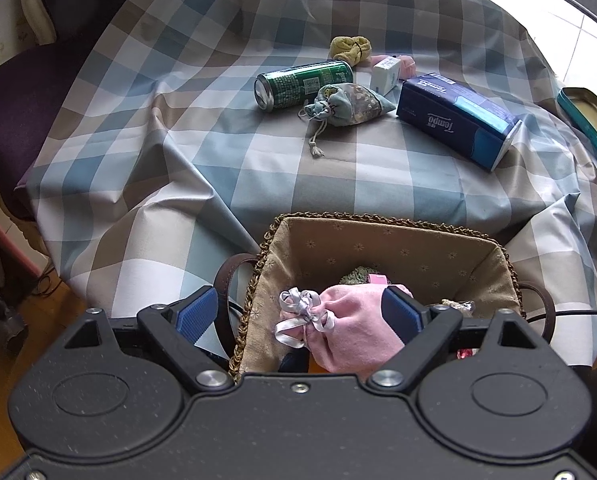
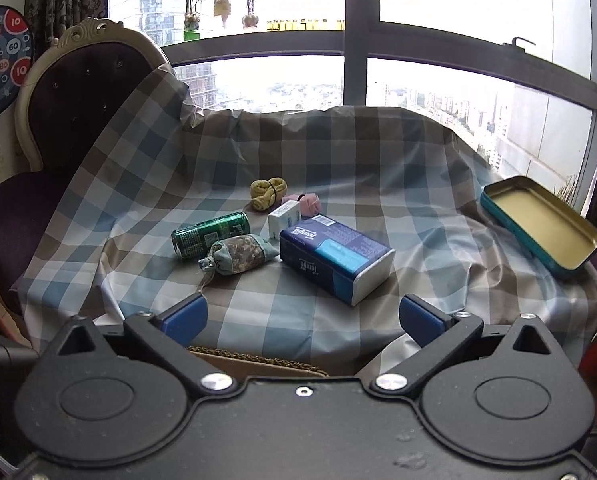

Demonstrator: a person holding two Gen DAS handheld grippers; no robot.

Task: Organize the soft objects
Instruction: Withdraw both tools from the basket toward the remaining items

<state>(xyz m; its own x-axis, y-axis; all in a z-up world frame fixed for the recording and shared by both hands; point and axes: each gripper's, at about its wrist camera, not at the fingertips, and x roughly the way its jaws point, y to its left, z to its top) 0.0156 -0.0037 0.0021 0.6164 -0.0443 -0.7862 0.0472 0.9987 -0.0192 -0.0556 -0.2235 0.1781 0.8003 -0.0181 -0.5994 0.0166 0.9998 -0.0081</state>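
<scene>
My left gripper (image 1: pixel 300 314) is open above a fabric-lined woven basket (image 1: pixel 382 240). A pink pouch with a silver ribbon (image 1: pixel 350 328) lies in the basket between the fingers, resting against the right pad (image 1: pixel 400 312). On the checked cloth lie a floral drawstring pouch (image 1: pixel 348 104), a yellow rolled cloth (image 1: pixel 350 50) and a pink soft item (image 1: pixel 406 65). My right gripper (image 2: pixel 302 318) is open and empty, above the basket's rim (image 2: pixel 258 358). The floral pouch (image 2: pixel 238 256), yellow cloth (image 2: pixel 268 193) and pink item (image 2: pixel 311 204) lie ahead of it.
A green can (image 1: pixel 302 84) lies on its side by the floral pouch. A blue tissue pack (image 1: pixel 458 118), a small white box (image 1: pixel 386 74) and an open teal tin (image 2: pixel 542 228) are on the cloth. A dark chair (image 2: pixel 82 92) stands at the left, a window behind.
</scene>
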